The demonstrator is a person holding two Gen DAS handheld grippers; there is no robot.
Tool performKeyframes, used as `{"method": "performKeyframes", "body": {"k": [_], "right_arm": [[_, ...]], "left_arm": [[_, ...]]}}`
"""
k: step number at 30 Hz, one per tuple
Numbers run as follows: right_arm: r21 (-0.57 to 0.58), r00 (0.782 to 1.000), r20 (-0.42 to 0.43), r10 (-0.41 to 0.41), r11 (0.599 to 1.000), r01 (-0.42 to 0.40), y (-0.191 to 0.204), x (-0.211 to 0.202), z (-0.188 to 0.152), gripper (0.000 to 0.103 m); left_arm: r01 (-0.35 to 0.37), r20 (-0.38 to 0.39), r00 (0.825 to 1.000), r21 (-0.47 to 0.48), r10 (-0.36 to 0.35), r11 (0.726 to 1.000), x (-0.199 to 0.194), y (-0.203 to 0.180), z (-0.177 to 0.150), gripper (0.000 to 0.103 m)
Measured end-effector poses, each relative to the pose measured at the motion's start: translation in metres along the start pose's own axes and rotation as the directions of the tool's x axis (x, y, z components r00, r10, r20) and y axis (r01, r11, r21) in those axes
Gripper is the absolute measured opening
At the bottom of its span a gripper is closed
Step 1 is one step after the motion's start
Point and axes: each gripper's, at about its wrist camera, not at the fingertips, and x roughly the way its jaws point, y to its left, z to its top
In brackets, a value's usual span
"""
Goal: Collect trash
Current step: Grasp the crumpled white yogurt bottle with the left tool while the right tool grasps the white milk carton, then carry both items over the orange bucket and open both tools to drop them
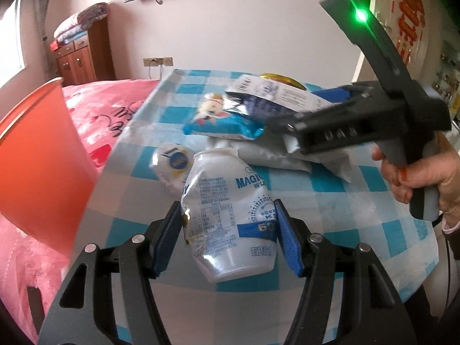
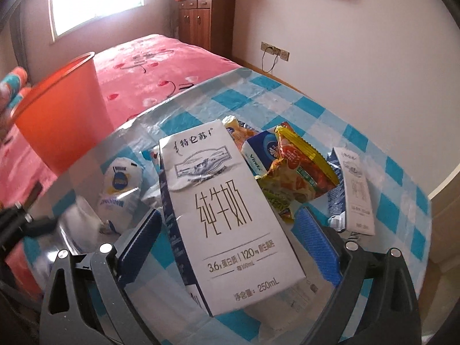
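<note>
Two grippers: both over the checked table (image 2: 359, 132).
Left gripper (image 1: 228, 230): clamped on crushed bottle (image 1: 230, 218), apparently lifted.
Right gripper (image 2: 230, 247): jaws wide, milk carton (image 2: 227, 215) lay between, untouched.
Bin (image 2: 61, 115): far left.

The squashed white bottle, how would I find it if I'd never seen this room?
Find the table with the blue checked cloth beside the pink bed. At its near edge, the left gripper clamps a crumpled white bottle between blue pads. Unlike the smaller bottle lying behind it, this one has a blue band and "MAGIC" lettering.
</note>
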Motion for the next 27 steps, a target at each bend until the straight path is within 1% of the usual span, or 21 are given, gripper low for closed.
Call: {"method": "performKeyframes", "body": {"k": [1, 4, 5, 9, 17, 21, 24, 27], "right_arm": [[-0.008, 1.0, 0.001, -0.007, 1.0, 0.007, 0.001, 0.0, 0.0, 0.085], [-0.008, 0.999, -0.004, -0.035, 0.999, 0.035, 0.003, -0.001, -0.002, 0.074], [-0.009, 0.999, -0.002, -0.045, 0.999, 0.045, 0.003, -0.002, -0.003, 0.072], [0.028, 0.998, 0.004, -0.056, 0.998, 0.056, 0.002, -0.008, -0.008, 0.069], [0.112, 0.996, 0.05, -0.078, 0.991, 0.072, 0.002, -0.029, -0.018, 0.068], [0.153, 0.994, 0.091, -0.053, 0.987, 0.038, 0.004, -0.047, -0.011, 0.068], [0.17, 0.99, 0.139, 0.007, 0.985, -0.031, 0.011, -0.065, 0.006, 0.068], [0.158, 0.981, 0.178, 0.074, 0.982, -0.103, 0.025, -0.078, 0.027, 0.068]], "left_arm": [[-0.008, 0.007, 1.0, -0.001, 0.008, 1.0, -0.002, 0.004, 0.0, 0.064], [-0.017, 0.019, 1.0, -0.012, 0.017, 1.0, -0.006, 0.006, -0.001, 0.064], [-0.018, 0.022, 1.0, -0.016, 0.018, 1.0, -0.006, 0.008, -0.001, 0.064], [-0.024, 0.037, 0.999, -0.017, 0.025, 1.0, -0.009, 0.01, -0.004, 0.064], [0.002, 0.067, 0.998, -0.025, -0.001, 1.0, -0.015, 0.013, -0.003, 0.064], [0.016, 0.109, 0.994, -0.034, -0.012, 0.999, -0.027, 0.016, 0.005, 0.064], [0.018, 0.156, 0.988, -0.049, -0.01, 0.999, -0.041, 0.021, 0.016, 0.064], [-0.001, 0.221, 0.975, -0.079, 0.019, 0.997, -0.061, 0.034, 0.029, 0.064]]}}
